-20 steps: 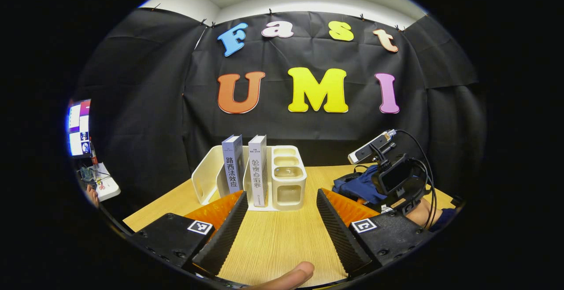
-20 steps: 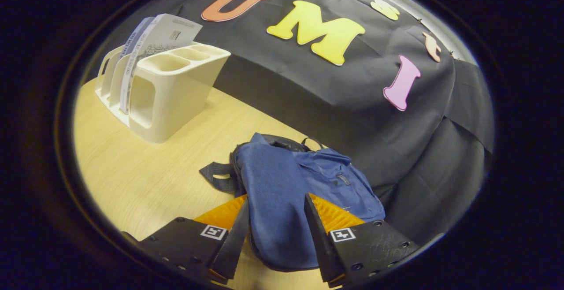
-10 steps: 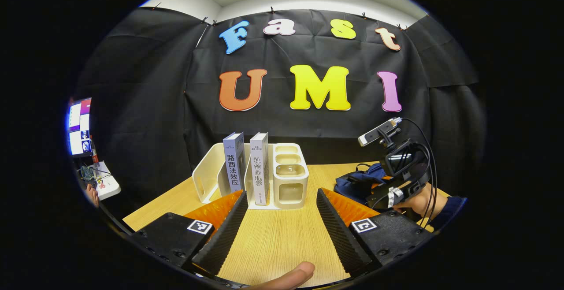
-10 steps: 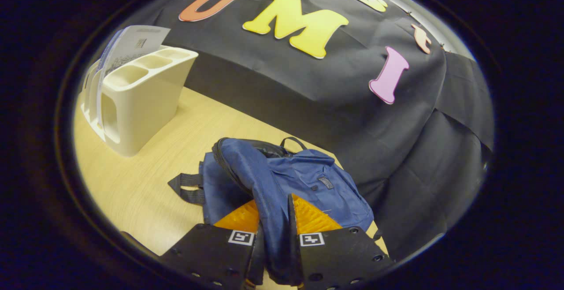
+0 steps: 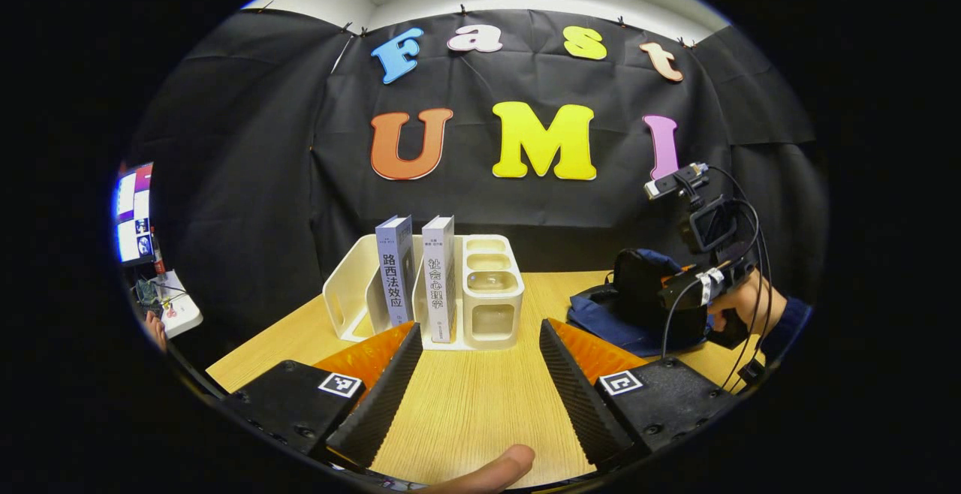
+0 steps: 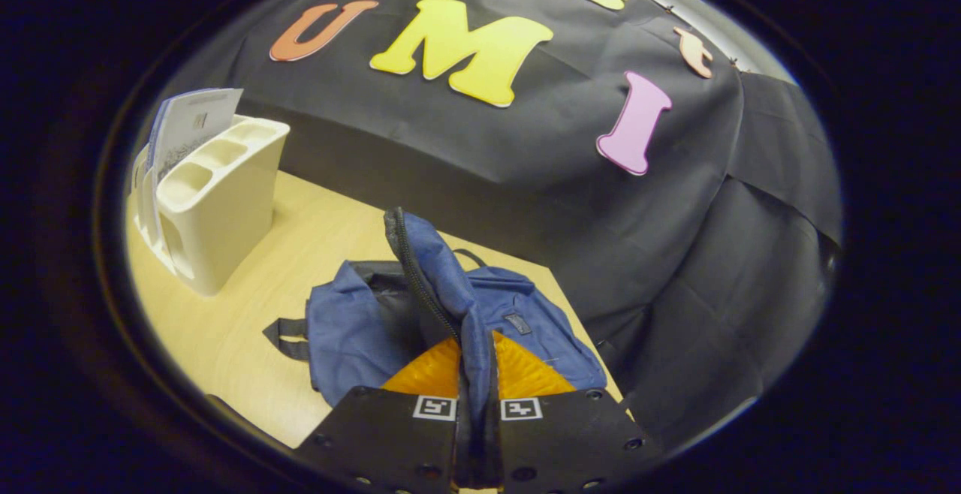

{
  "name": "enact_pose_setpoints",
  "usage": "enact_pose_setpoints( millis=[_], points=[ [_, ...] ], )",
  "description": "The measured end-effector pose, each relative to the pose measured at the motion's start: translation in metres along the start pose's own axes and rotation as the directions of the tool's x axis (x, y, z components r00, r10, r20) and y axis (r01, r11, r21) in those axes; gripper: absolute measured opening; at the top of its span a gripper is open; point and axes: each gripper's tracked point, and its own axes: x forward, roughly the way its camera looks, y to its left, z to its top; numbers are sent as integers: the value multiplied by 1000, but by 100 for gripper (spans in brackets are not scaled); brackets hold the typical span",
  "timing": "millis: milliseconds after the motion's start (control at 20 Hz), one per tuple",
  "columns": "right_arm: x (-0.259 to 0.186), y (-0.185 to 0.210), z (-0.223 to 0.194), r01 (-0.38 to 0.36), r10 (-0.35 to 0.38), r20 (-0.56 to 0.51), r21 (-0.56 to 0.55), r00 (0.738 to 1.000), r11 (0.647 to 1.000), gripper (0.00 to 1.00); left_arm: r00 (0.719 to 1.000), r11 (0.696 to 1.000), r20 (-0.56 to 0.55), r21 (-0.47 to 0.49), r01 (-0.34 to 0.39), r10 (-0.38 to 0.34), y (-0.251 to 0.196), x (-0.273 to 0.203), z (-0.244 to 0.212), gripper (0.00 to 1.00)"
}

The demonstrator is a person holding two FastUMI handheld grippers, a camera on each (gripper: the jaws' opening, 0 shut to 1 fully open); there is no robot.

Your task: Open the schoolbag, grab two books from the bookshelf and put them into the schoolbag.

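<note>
Lifting the schoolbag's flap to open it, with the books waiting in the rack

The light wooden worktop (image 5: 465, 404) carries a cream plastic bookshelf rack (image 5: 492, 295) toward its back edge, and the soft blue fabric schoolbag (image 6: 360, 329) toward its right back corner. Two grey upright books (image 5: 396, 269) stand side by side in the rack. The right gripper (image 6: 476, 374) has its fingers closed together on the bag's zip-edged flap (image 6: 420, 254), held up over the dark lining. To do this well, I judge the flap should go up and back until the mouth stays wide. The left gripper (image 5: 474, 362) hovers wide apart and empty, facing the books.
</note>
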Motion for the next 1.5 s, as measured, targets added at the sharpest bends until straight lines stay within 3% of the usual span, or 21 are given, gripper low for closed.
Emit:
enact_pose_setpoints(
  millis=[400, 1100, 1500],
  points=[
    [-5, -50, 30, 40, -42, 47, 43, 998, 998, 6, 1000, 999, -3, 30, 22, -21, -13, 3, -5, 99],
    [26, -124, 48, -25, 16, 76, 124, 997, 992, 6, 996, 999, -70, -16, 49, -50, -7, 52, -9, 99],
    [35, -142, 48, -44, 34, 95, 100, 995, 994, 6, 995, 995, -87, 82, -51, 58, 18, 119, 27, 98]
  ],
)
